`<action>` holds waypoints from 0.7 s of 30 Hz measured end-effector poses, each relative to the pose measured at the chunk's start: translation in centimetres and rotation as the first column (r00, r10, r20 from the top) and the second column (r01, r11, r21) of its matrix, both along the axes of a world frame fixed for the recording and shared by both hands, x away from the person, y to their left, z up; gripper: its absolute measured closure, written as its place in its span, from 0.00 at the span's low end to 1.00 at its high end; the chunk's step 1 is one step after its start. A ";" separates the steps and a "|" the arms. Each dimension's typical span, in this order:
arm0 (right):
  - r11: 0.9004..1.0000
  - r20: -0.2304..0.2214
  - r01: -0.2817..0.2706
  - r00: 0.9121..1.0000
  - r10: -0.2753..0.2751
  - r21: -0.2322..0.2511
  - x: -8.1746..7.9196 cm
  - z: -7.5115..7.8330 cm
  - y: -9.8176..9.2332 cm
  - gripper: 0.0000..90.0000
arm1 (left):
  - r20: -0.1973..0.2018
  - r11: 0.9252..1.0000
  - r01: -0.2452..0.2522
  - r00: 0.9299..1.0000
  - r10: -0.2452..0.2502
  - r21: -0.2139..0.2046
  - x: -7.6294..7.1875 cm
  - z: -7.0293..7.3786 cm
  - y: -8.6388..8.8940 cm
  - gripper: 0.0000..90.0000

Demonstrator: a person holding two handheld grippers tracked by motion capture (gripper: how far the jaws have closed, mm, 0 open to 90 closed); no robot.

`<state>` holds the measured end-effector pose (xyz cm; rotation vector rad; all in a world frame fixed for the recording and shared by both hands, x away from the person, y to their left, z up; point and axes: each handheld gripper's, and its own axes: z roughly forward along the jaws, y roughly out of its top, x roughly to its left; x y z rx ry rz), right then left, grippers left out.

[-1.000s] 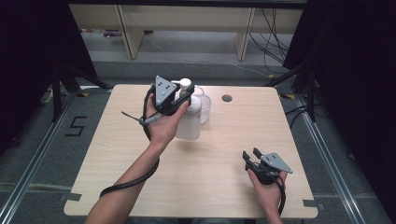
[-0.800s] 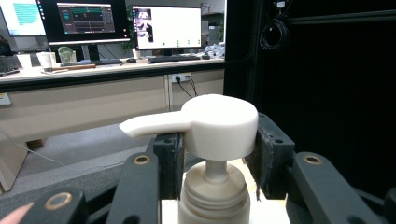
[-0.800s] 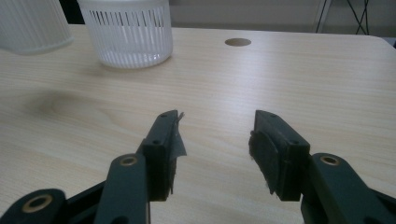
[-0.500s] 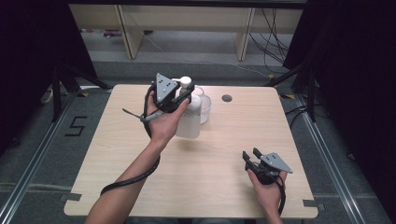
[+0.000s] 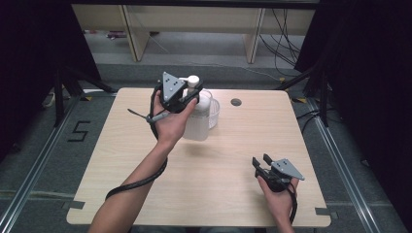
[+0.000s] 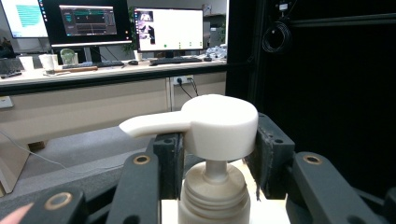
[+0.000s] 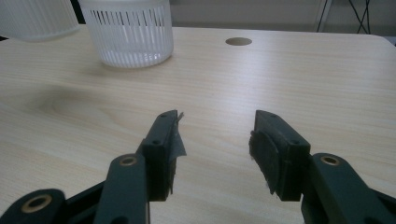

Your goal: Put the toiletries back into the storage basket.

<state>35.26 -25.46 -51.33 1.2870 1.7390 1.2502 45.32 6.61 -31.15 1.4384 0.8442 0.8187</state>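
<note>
L gripper (image 5: pixel 187 94) clamped; R gripper (image 7: pixel 215 140) open, low.

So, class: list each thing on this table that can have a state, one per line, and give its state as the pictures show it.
pump bottle: upright on the table, pump head up, gripped at the pump head.
pump head: between the jaws of the left gripper, spout pointing sideways.
left gripper: shut on the pump head.
right gripper: open, nothing between its jaws, low over the table.
slotted white basket: upright, just behind the pump bottle; contents not visible.

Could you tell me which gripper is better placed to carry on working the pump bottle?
Probably left: the left gripper already brackets the pump bottle at its head; the right gripper sits open, apart.
</note>
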 end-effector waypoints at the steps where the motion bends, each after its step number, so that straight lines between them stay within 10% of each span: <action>1: 1.000 0.000 0.000 1.000 0.000 0.000 0.0 0.0 0.0 0.58 | 0.000 1.000 0.000 1.000 0.000 0.000 0.0 0.0 0.0 0.66; 21: 1.000 -0.012 0.000 1.000 0.000 0.004 -0.1 0.1 0.1 0.57 | 0.008 1.000 0.009 1.000 -0.009 -0.011 1.0 1.1 -0.2 0.66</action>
